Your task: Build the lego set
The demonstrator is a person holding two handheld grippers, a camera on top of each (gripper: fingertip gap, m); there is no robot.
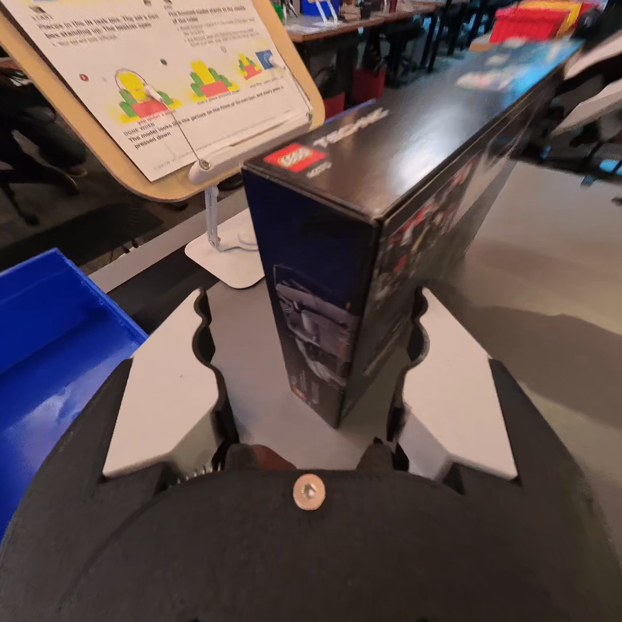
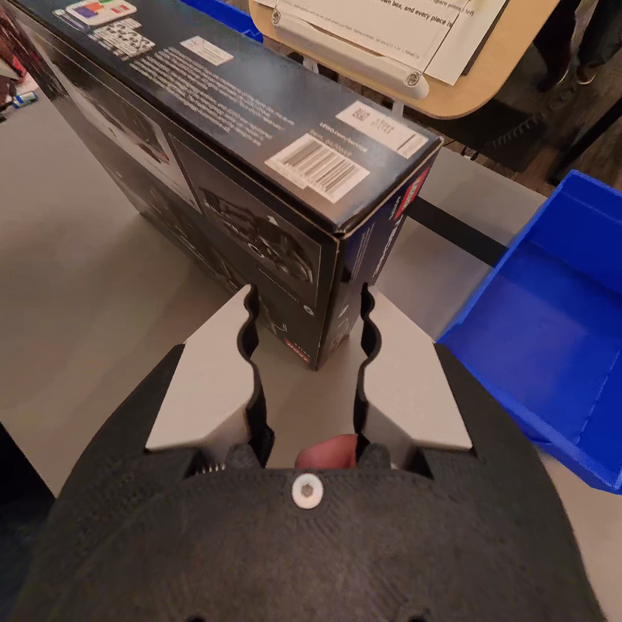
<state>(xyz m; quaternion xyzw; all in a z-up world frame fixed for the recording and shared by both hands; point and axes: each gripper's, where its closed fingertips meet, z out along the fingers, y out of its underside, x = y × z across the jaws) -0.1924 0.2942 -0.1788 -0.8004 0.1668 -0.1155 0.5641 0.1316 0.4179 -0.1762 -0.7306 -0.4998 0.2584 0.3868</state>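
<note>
A long black lego box stands on its narrow side on the grey table (image 1: 538, 255). In the left wrist view its near end face (image 1: 316, 303) sits between the spread fingers of my left gripper (image 1: 311, 296), which is open wide, with a clear gap on the left side. In the right wrist view the box's near corner (image 2: 331, 269) points into my right gripper (image 2: 308, 289), whose fingers stand open on either side of the corner. I cannot tell whether either gripper touches the box. Neither gripper shows in the other's view.
A wooden stand with an instruction sheet (image 1: 151, 84) rises behind the box on a white base (image 1: 229, 266); it also shows in the right wrist view (image 2: 404, 50). A blue bin (image 1: 50, 353) lies left of my left gripper, and a blue bin (image 2: 555, 319) right of my right gripper.
</note>
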